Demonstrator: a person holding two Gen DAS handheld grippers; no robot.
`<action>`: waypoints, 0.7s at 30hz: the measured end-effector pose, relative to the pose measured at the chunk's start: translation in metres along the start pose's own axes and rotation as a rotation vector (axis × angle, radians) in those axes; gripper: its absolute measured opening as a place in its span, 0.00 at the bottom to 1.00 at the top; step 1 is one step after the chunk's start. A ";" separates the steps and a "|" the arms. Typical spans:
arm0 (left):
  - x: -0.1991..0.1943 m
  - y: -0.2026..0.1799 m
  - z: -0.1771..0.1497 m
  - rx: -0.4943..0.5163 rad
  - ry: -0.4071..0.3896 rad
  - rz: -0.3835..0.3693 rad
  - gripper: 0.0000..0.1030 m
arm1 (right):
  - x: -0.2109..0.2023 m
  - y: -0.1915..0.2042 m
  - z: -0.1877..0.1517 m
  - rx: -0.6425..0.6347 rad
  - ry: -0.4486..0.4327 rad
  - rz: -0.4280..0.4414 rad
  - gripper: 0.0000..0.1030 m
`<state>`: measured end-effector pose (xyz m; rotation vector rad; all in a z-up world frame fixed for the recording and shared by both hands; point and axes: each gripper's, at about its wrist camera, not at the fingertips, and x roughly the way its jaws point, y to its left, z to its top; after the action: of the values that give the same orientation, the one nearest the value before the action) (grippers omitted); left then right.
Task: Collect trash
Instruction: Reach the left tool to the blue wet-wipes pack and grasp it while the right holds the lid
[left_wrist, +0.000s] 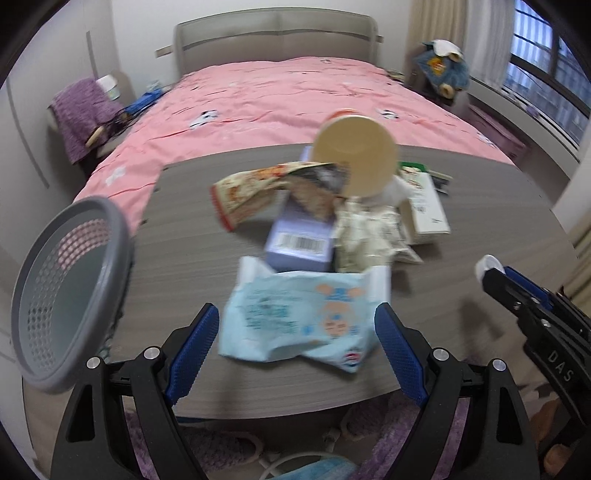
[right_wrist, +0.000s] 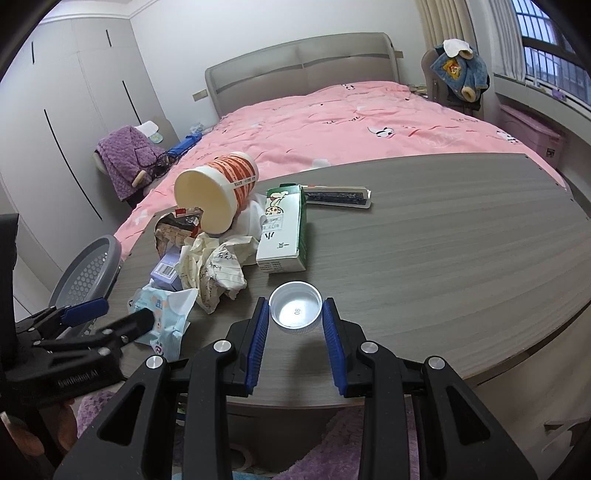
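Grey table (right_wrist: 443, 236): shallow round silver cap (right_wrist: 295, 308).

A pink-quilted bed (right_wrist: 332, 122) behind the grey table (right_wrist: 443, 258), a purple garment (right_wrist: 125, 158) draped beside the wardrobe (right_wrist: 66, 110)

A heap of trash sits on the table (right_wrist: 424, 236), with the bed (right_wrist: 332, 122) behind it. In the heap, a cup (right_wrist: 218, 197) lies tipped on its side at the back, a carton (right_wrist: 284, 232) to its right, crumpled paper (right_wrist: 214, 269) in front, and a box (left_wrist: 301, 236) left of the paper. A wipes packet (left_wrist: 299, 317) lies nearest the table's front edge. A bottle cap (right_wrist: 295, 308) rests apart, right of the heap. A basket (left_wrist: 66, 295) stands off the table's left edge.
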<state>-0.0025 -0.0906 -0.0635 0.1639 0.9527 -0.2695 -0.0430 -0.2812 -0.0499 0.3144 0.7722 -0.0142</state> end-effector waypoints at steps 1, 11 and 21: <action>0.002 -0.004 0.000 0.008 0.003 -0.002 0.80 | 0.000 -0.001 0.000 0.004 0.001 -0.002 0.29; 0.017 0.009 -0.004 -0.029 0.075 0.016 0.80 | 0.000 -0.006 0.002 0.018 0.001 -0.006 0.29; 0.006 0.059 -0.014 -0.114 0.082 0.087 0.80 | 0.001 0.003 0.001 0.004 0.002 0.012 0.29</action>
<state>0.0076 -0.0318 -0.0749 0.1122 1.0369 -0.1288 -0.0410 -0.2784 -0.0489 0.3227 0.7722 -0.0043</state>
